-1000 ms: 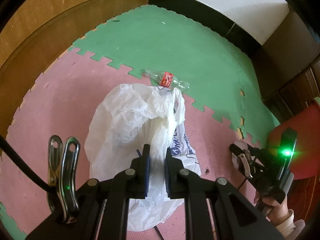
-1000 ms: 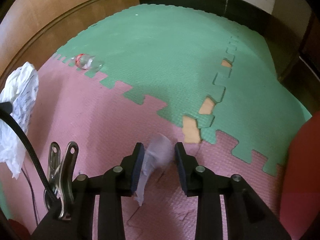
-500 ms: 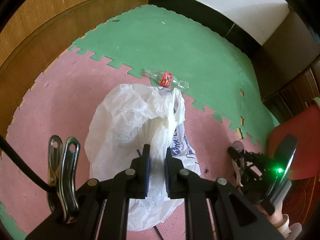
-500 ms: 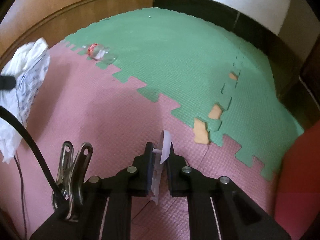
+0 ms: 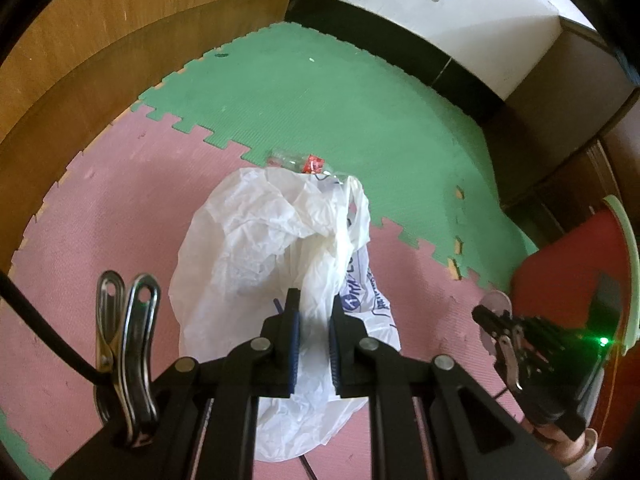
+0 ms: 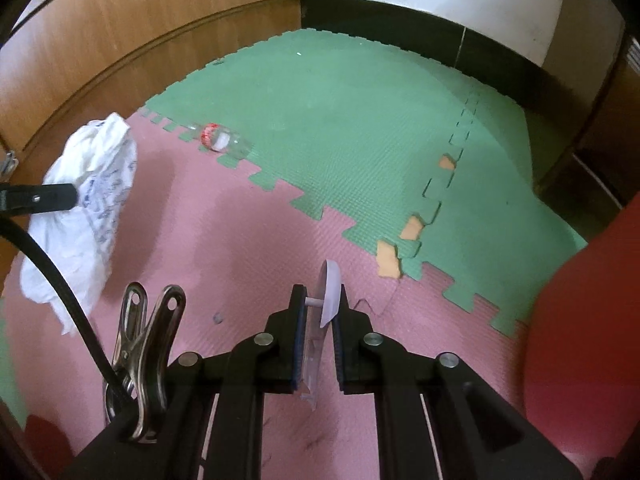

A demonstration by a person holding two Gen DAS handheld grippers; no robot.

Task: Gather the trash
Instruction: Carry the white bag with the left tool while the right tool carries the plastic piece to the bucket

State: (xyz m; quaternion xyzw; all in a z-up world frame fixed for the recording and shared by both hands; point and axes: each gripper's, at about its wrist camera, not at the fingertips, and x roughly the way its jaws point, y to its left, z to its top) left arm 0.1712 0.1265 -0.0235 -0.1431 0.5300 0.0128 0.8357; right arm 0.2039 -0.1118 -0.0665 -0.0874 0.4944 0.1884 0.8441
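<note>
With the left gripper [image 5: 312, 340] clamped on the bag [image 5: 264, 248] and the right gripper [image 6: 320, 320] closed on a plastic scrap [image 6: 330, 292] above the floor [image 6: 224, 240], next comes transfer into the bag's mouth.

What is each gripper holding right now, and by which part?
Left gripper pinches the white plastic bag near its top edge; right gripper clamps a small clear plastic piece across its flat faces.
</note>
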